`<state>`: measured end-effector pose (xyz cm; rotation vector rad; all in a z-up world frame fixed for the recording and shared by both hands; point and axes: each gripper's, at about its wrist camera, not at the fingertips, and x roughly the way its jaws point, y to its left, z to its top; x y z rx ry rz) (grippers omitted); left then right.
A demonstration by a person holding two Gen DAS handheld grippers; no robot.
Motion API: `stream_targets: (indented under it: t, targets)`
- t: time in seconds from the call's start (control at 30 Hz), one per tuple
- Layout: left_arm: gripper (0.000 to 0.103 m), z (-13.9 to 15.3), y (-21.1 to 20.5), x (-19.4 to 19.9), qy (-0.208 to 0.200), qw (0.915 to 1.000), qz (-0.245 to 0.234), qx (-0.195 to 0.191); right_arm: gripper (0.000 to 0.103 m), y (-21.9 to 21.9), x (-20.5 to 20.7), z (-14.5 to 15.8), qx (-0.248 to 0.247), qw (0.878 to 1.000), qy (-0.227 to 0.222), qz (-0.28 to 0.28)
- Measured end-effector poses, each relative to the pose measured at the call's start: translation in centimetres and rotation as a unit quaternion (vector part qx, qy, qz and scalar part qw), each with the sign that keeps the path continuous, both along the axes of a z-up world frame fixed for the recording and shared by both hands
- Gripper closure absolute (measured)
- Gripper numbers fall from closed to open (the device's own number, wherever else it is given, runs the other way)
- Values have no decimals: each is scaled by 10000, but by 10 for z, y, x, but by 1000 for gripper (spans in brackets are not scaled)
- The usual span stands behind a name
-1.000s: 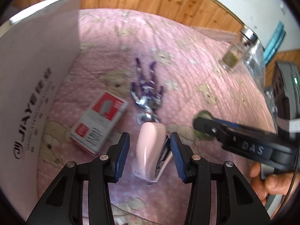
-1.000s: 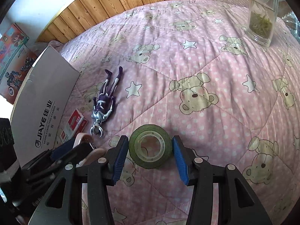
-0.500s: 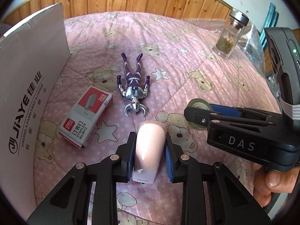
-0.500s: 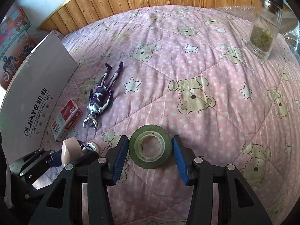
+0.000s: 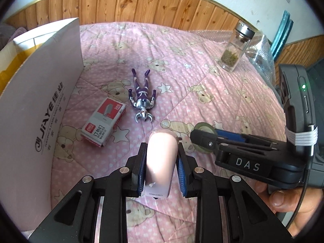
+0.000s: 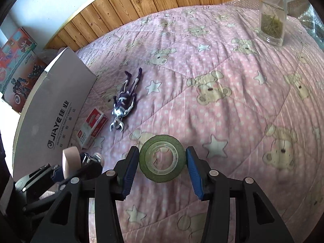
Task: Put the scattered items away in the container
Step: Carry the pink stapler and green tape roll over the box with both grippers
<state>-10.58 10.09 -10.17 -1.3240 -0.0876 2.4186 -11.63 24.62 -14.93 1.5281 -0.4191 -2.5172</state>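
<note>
My left gripper (image 5: 162, 168) is shut on a pink stapler (image 5: 161, 158) and holds it above the pink quilt; the stapler also shows in the right wrist view (image 6: 69, 160). My right gripper (image 6: 163, 162) is shut on a green roll of clear tape (image 6: 163, 159), also seen in the left wrist view (image 5: 203, 129). A purple and silver toy figure (image 5: 142, 97) and a red and white staples box (image 5: 104, 122) lie on the quilt. The white cardboard box (image 5: 38, 109) stands at the left, its wall facing me.
A glass jar with green leaves (image 5: 235, 49) stands at the far right on the quilt. Bubble wrap (image 5: 261, 54) lies behind it. A wooden wall panel (image 5: 141, 6) runs along the back. Colourful toy boxes (image 6: 16, 60) sit beyond the cardboard box.
My left gripper has closed on the stapler and lifted it off the quilt. My right gripper has closed in on the tape roll and holds it.
</note>
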Motion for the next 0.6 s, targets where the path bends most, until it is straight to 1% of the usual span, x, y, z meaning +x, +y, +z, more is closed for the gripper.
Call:
stream_targets:
  t: [0.6]
  targets:
    - [76,31,-37,44,177,9997,86,137,54,-21,44,2,-133,9999,-23,91]
